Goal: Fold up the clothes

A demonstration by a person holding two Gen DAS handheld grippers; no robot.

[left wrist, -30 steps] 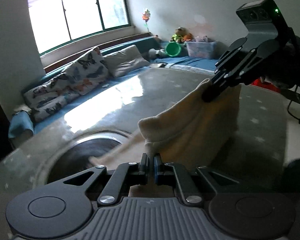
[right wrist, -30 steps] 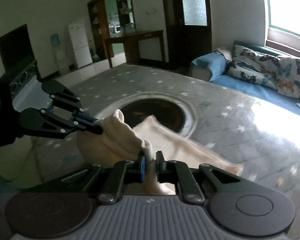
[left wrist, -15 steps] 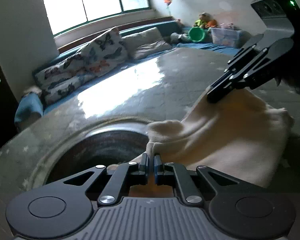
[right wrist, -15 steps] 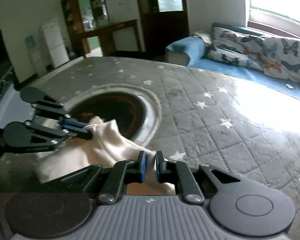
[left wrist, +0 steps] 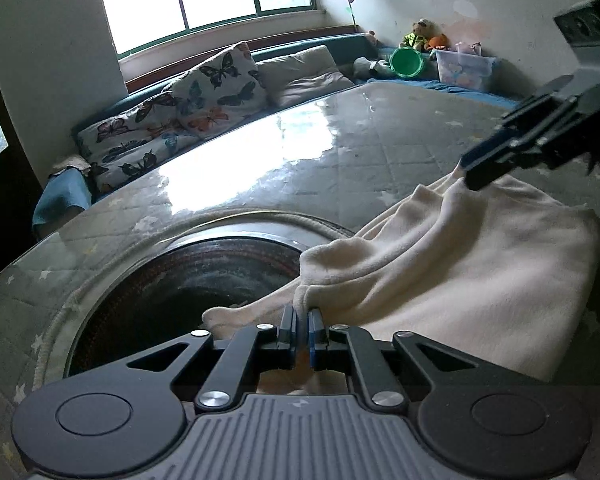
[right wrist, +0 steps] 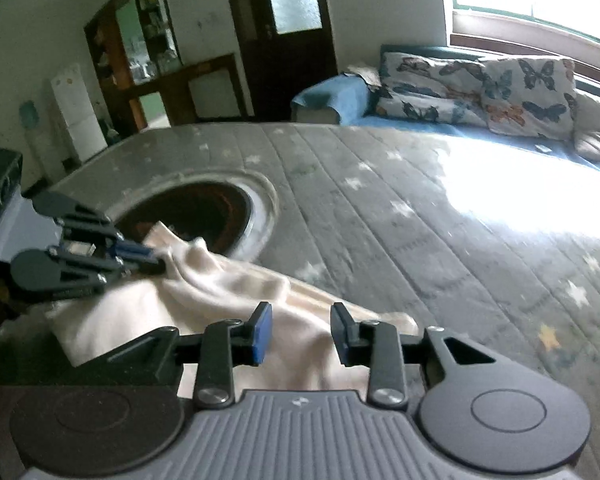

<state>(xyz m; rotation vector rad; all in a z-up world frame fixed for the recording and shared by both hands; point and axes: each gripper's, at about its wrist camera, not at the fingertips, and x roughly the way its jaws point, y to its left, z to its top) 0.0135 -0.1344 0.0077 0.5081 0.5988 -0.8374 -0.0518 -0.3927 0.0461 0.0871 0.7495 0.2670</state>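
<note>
Claw point(left wrist: 302, 330) on my left hand is clamped on a fold of the cream fleece garment point(left wrist: 460, 264), its blue pads pressed together with the cloth pinched between them. My right claw point(right wrist: 300, 334) stands open, both fingers spread apart just above the same garment point(right wrist: 236, 296), gripping nothing. I take the round dark recess point(left wrist: 188, 280) sunk in the middle of the surface as my landmark.

Largest is the grey quilted tabletop cover with pale stars point(right wrist: 420, 232), under a glossy sheet that throws back a bright patch of window light on the far side of the recess. The recess has a pale rope-like rim, and its inside is dark with reddish rings.

The garment lies on the tabletop beside the recess, and one limp end of it drapes over the rim into the dark hollow near my left claw. From the left wrist view the cloth runs away from the recess to a bunched ridge, where the tip of the right claw point(left wrist: 488, 162) hangs just at the fabric; whether it touches I cannot tell. From the right wrist view the left claw point(right wrist: 148, 258) holds a raised peak of cloth at the near edge of the recess.

Beyond the recess, past the tabletop, sit butterfly-print cushions point(left wrist: 220, 88) on a blue bench.
</note>
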